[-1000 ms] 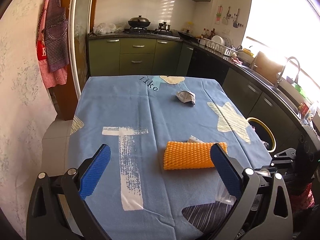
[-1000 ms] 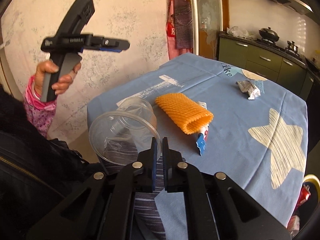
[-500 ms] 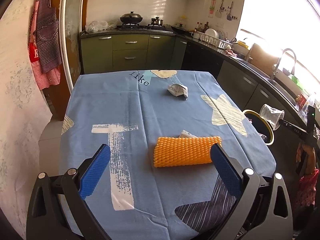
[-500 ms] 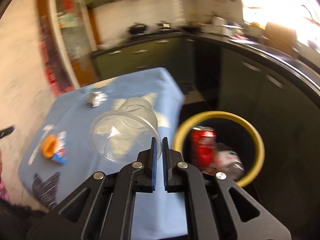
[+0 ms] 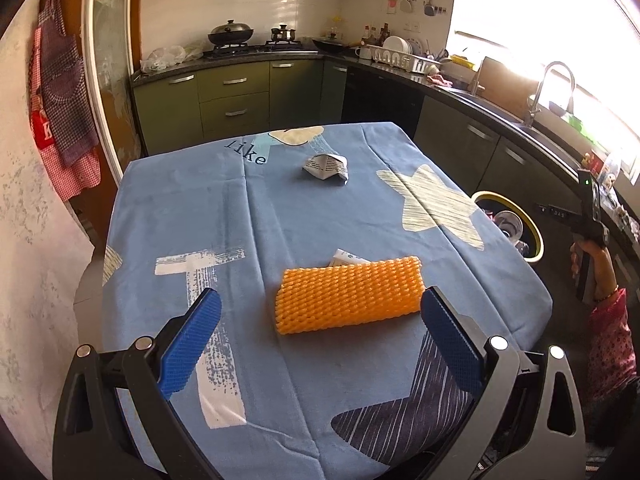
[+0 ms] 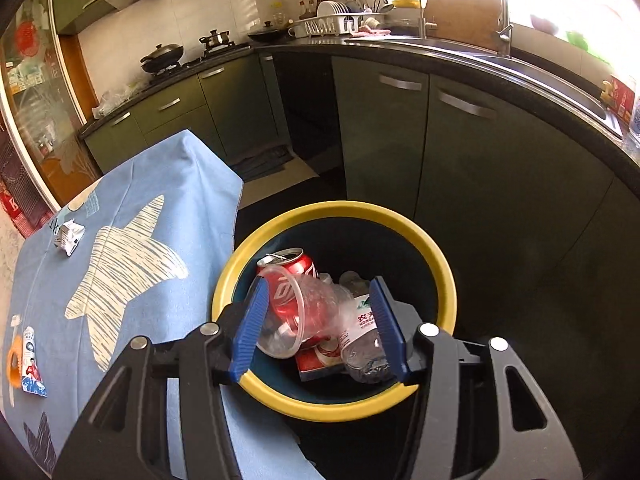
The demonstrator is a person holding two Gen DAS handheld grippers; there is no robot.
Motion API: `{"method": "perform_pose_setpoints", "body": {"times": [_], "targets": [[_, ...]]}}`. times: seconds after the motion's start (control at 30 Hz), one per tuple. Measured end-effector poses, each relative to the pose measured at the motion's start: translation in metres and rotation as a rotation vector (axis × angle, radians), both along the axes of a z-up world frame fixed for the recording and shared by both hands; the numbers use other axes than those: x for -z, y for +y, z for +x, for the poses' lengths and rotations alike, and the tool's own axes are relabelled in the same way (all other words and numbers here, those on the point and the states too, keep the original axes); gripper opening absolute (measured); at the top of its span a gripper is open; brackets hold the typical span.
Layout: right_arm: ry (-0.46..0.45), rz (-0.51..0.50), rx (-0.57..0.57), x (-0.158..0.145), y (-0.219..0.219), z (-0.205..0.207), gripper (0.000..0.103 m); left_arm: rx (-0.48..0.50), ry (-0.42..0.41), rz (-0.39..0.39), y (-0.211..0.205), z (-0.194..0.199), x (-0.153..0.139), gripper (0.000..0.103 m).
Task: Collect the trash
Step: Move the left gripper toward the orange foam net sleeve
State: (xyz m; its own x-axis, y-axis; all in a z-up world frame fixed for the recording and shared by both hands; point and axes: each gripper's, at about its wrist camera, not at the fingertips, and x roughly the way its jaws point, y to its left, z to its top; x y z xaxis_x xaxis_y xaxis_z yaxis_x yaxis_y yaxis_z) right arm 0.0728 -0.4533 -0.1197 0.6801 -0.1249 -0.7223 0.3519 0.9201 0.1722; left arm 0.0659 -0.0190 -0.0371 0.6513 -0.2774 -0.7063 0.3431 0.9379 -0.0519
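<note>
Left tongs point(image 5: 320, 332): spread wide, holding nothing, low in frame above the table point(image 5: 192, 216).
Orange foam net point(image 5: 348, 294): flat on the blue cloth at lower centre, between the 2 blue pads, untouched.
Small wrapper point(image 5: 348, 258): tucked at the net's far edge.
Crumpled paper point(image 5: 326, 166): upper centre of the table, well apart from the net.
Right tongs point(image 6: 318, 320): parted, empty, over the yellow-rimmed bin point(image 6: 436, 264).
Clear plastic cup point(image 6: 296, 316): lying in the bin on a red soda can point(image 6: 292, 268), beside a plastic bottle point(image 6: 362, 340).
</note>
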Motion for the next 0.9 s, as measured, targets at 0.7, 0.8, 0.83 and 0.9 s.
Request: {"method": "perform_pose_setpoints", "body": {"times": [0.7, 0.8, 0.83, 0.9], "targets": [[0.065, 0.015, -0.124, 0.011, 0.035, 0.019, 0.051, 0.328, 0.104, 0.192, -0.05, 0.044, 0.065, 0.098], [0.066, 0.019, -0.134, 0.012, 0.039, 0.021, 0.051, 0.376, 0.132, 0.21, -0.054, 0.053, 0.074, 0.098], [0.067, 0.023, -0.137, 0.013, 0.041, 0.021, 0.051, 0.385, 0.134, 0.217, -0.055, 0.056, 0.078, 0.098], [0.072, 0.025, -0.141, 0.015, 0.042, 0.023, 0.051, 0.392, 0.126, 0.238, -0.058, 0.06, 0.084, 0.097]]}}
